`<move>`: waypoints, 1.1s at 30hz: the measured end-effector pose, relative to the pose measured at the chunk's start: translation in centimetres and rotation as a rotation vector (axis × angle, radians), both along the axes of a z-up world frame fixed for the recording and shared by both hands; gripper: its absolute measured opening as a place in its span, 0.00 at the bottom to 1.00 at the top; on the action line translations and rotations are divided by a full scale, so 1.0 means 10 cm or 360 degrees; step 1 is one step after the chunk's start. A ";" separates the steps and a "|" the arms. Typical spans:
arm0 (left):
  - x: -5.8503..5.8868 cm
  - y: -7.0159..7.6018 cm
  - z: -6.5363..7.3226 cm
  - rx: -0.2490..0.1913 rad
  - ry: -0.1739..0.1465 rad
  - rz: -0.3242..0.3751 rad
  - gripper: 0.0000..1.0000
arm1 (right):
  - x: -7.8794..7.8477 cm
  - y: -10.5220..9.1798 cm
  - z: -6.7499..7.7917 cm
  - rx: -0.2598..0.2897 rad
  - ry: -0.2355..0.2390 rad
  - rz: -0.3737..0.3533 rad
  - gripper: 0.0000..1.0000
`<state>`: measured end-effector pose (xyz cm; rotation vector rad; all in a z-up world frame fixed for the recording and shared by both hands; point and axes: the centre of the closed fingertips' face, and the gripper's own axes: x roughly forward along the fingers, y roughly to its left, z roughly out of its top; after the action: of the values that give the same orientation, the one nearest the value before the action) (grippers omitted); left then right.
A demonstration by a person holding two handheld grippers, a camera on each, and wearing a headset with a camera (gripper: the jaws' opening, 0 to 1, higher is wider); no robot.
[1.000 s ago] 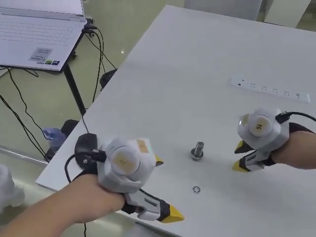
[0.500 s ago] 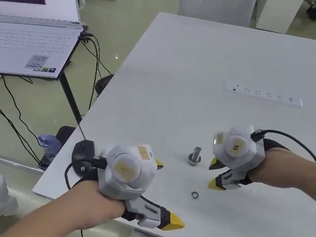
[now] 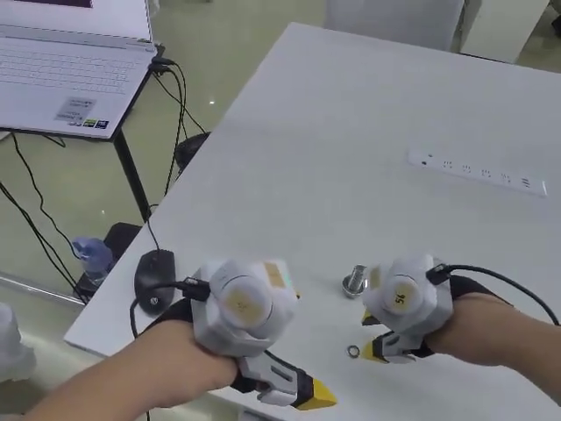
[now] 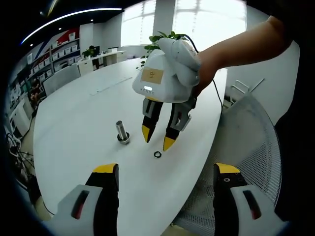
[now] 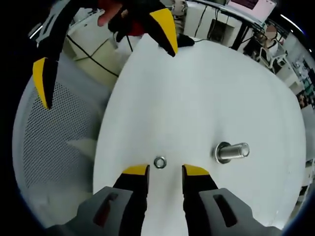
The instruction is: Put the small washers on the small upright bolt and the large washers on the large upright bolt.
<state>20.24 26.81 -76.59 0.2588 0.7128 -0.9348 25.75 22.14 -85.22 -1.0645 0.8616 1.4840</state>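
White table (image 3: 351, 132) beside a laptop (image 3: 70, 53) on a stand; a power strip (image 3: 478, 171) lies at the far right of the surface. In the head view, the bolt (image 3: 355, 281) stands upright near the front edge, and one washer (image 3: 353, 352) lies flat on the table just in front of it, apart from it. My left gripper (image 3: 307, 344) is at the front edge, left of both parts. My right gripper (image 3: 368, 338) is just right of the washer, tips pointing down toward it. In the left gripper view, my own left gripper (image 4: 166, 169) has its jaws wide apart and holds nothing. Ahead of it, the right gripper (image 4: 157, 138) hangs tips-down directly above the washer (image 4: 157, 154), not touching it. The bolt (image 4: 122, 132) stands just beside it on the table (image 4: 83, 113). A mesh chair (image 4: 246, 147) is at the table edge. In the right gripper view, my right gripper (image 5: 165, 172) has its jaws set to a narrow gap with nothing gripped. The washer (image 5: 159, 162) lies on the table (image 5: 206, 88) just beyond the two tips, in line with the gap. The bolt (image 5: 231, 151) is to the right, near the washer but clear of it. The left gripper (image 5: 101, 49) appears at the top, jaws spread wide.
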 end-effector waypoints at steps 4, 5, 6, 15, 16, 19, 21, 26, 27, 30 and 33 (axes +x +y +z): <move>-0.01 -0.02 0.00 -0.0006 0.0004 -0.0012 0.77 | -0.04 0.03 -0.10 0.0000 0.0036 -0.0018 0.28; -0.01 -0.02 -0.02 -0.0005 0.0010 -0.0017 0.77 | -0.05 0.03 -0.13 -0.0009 0.0037 -0.0014 0.28; -0.02 -0.02 -0.02 -0.0005 0.0011 -0.0021 0.77 | -0.05 0.03 -0.16 -0.0020 0.0032 -0.0004 0.27; -0.03 0.00 -0.06 -0.0033 0.0025 -0.0008 0.76 | -0.05 0.01 -0.27 -0.0072 0.0012 0.0016 0.26; -0.03 0.01 -0.06 -0.0035 0.0025 -0.0006 0.76 | -0.03 0.00 -0.26 -0.0073 0.0004 0.0000 0.26; -0.03 0.00 -0.06 -0.0049 0.0026 -0.0001 0.75 | -0.04 0.00 -0.26 -0.0068 0.0011 0.0000 0.25; -0.03 0.01 -0.08 -0.0048 0.0030 -0.0003 0.74 | -0.05 0.00 -0.26 -0.0076 0.0007 0.0008 0.24; -0.03 0.00 -0.07 -0.0062 0.0027 -0.0007 0.73 | -0.06 0.01 -0.26 -0.0116 0.0002 0.0010 0.19; -0.03 0.00 -0.07 -0.0063 0.0027 -0.0007 0.73 | -0.06 0.01 -0.26 -0.0127 -0.0005 0.0025 0.19; -0.03 0.00 -0.08 -0.0064 0.0025 -0.0002 0.73 | -0.07 0.01 -0.27 -0.0142 -0.0008 0.0027 0.18; -0.03 0.01 -0.09 -0.0069 0.0026 0.0006 0.72 | -0.10 0.01 -0.28 -0.0158 -0.0025 0.0077 0.15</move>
<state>19.94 26.90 -77.48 0.2116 0.7072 -0.9489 24.71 22.19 -87.97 -1.1760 0.9120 1.4836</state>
